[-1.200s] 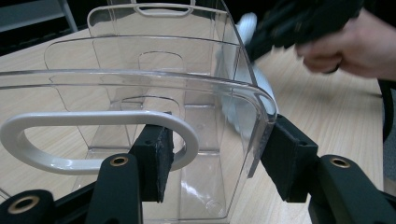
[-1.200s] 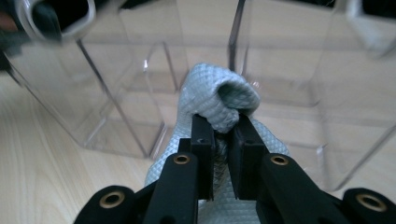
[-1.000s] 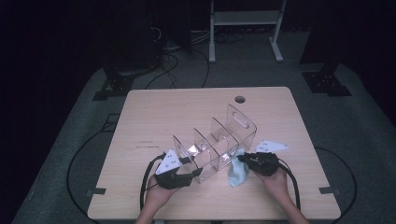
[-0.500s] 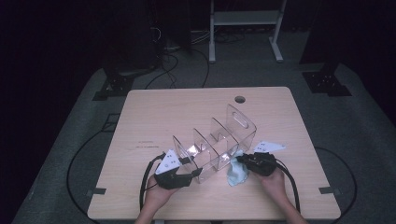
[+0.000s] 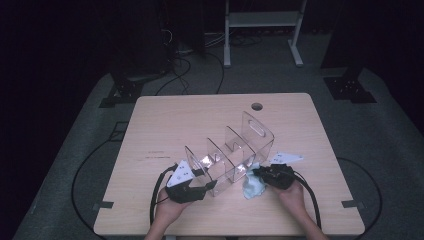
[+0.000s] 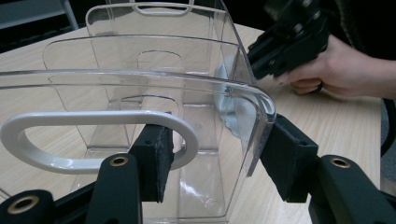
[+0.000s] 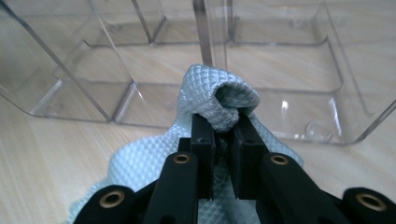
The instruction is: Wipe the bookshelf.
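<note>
gripping as before, left gripper [image 5: 210, 184] fingers clamp clear organizer [image 5: 235, 152] end wall, right gripper [image 7: 223, 128] fingers pinch cloth [image 7: 219, 100], nothing shifted

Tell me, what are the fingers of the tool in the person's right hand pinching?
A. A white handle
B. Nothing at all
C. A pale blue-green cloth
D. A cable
C: in the right gripper view, the right gripper has its fingers pressed together on a bunched fold of the pale quilted cloth, right beside the clear plastic organizer.

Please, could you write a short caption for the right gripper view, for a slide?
Right gripper pinching a fold of pale blue cloth against the clear plastic organizer on the wooden table.
</note>
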`<action>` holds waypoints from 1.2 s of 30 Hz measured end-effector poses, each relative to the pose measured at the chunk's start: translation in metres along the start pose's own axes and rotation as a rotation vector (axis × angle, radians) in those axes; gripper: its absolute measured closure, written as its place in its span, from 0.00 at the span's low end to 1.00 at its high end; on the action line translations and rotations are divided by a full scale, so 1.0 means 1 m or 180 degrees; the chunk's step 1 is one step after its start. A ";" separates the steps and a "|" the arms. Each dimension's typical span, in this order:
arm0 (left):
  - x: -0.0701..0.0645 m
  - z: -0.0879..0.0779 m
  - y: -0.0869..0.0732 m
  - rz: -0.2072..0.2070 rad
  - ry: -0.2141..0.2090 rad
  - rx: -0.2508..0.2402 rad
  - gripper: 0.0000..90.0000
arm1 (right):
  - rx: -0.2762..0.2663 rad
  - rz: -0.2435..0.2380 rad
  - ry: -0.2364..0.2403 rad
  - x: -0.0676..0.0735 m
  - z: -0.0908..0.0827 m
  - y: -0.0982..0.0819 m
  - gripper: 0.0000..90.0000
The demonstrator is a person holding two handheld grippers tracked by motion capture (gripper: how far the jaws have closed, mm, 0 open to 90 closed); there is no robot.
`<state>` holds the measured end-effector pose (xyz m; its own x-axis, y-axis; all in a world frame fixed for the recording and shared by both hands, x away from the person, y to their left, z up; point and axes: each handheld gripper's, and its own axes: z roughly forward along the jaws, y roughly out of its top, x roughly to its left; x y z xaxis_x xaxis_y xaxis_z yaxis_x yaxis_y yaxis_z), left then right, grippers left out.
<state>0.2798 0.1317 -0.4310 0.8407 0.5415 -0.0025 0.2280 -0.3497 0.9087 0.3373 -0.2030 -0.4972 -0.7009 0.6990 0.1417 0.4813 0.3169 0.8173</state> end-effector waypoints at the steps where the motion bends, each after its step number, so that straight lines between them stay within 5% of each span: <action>1: 0.000 0.000 0.000 0.0000 0.0000 0.0000 0.52 | 0.0000 0.0000 0.0000 0.000 0.000 0.000 0.90; 8: 0.001 0.000 0.000 -0.0016 -0.0022 -0.0021 0.52 | -0.0287 -0.0079 -0.0017 0.007 -0.018 0.015 0.90; 14: 0.000 0.000 0.000 -0.0009 -0.0011 0.0006 0.52 | -0.0067 0.0027 0.0023 0.001 -0.004 0.002 0.90; 21: 0.001 0.001 0.000 -0.0024 -0.0036 -0.0018 0.52 | -0.0361 -0.0046 0.0015 0.009 -0.022 0.015 0.90; 26: 0.000 0.000 0.000 -0.0012 -0.0023 0.0005 0.52 | -0.0048 0.0039 0.0023 0.002 -0.001 -0.001 0.90; 33: 0.001 0.001 0.001 -0.0015 -0.0028 -0.0006 0.52 | -0.0337 -0.0045 -0.0007 0.008 -0.019 0.014 0.90; 36: -0.001 0.001 0.000 -0.0019 -0.0017 0.0004 0.52 | -0.0266 -0.0026 0.0004 0.008 -0.015 0.010 0.90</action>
<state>0.2795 0.1308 -0.4309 0.8420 0.5394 -0.0101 0.2334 -0.3474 0.9082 0.3287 -0.2040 -0.4791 -0.7053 0.6958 0.1357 0.4300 0.2677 0.8622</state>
